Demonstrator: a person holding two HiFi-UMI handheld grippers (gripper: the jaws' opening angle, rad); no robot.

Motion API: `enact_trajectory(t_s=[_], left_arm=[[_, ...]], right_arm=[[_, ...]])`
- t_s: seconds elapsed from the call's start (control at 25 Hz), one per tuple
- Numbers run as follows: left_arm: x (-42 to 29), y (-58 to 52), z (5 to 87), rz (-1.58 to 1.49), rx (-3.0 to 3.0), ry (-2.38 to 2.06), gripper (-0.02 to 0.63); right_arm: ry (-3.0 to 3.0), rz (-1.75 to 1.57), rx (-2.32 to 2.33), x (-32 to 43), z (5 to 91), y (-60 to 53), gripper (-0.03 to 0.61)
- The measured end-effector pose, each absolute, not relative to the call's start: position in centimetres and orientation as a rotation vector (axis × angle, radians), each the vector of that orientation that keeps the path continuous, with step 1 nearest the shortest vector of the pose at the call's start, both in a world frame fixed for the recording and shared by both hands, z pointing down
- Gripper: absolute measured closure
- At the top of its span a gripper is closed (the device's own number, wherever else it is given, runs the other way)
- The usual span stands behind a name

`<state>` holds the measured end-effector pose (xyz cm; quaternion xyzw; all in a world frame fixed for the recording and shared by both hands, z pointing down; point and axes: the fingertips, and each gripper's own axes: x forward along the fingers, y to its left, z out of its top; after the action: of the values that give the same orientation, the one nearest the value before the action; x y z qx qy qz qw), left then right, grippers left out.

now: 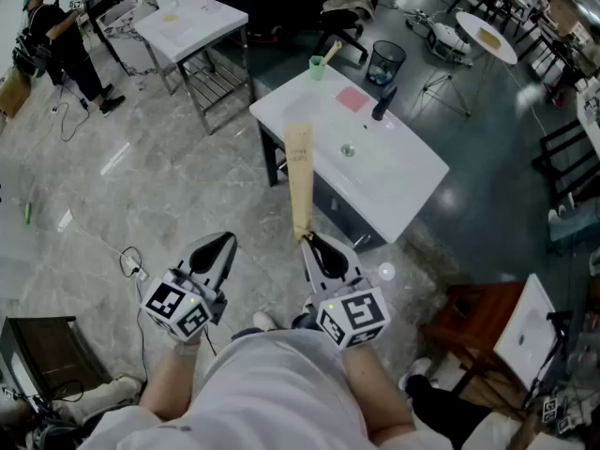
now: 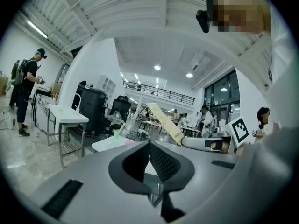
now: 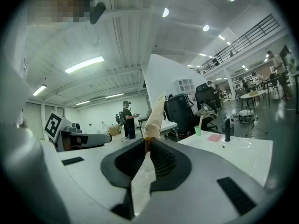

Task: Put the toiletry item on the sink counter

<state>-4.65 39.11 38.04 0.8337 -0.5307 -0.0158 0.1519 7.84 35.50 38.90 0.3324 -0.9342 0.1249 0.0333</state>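
The right tongs [image 1: 307, 240] pinch the lower end of a long pale tube [image 1: 299, 176], raised in the air before the sink counter [image 1: 412, 176], the left tongs [image 1: 223, 242] closed on nothing; the tube looks light, flat and bendy, so a grip nearer its middle would likely steady it.

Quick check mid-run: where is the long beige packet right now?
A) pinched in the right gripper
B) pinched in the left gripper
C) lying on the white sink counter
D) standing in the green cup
A: the right gripper has its jaws closed on the beige packet, which sticks out past them, short of the sink counter.
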Motion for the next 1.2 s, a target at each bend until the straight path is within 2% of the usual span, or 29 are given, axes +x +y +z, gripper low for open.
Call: enact_trajectory(t_s=[0.44,0.96,1.2], left_arm=[[1.0,36.2,37.2,-0.013,2.402,-1.545,0.597],[9.3,31.4,37.2,0.056,2.407,-1.547,0.597],[9.3,29.0,37.9,0.042,2.408,-1.535,0.597]], right_arm=[[-2.902,0.417,1.029,12.7,38.7,32.7,0.535],[-2.932,0.427,1.114,22.0,38.5,26.7,0.535],[-2.919,0.485,1.159,22.9,39.9,24.1,0.535]])
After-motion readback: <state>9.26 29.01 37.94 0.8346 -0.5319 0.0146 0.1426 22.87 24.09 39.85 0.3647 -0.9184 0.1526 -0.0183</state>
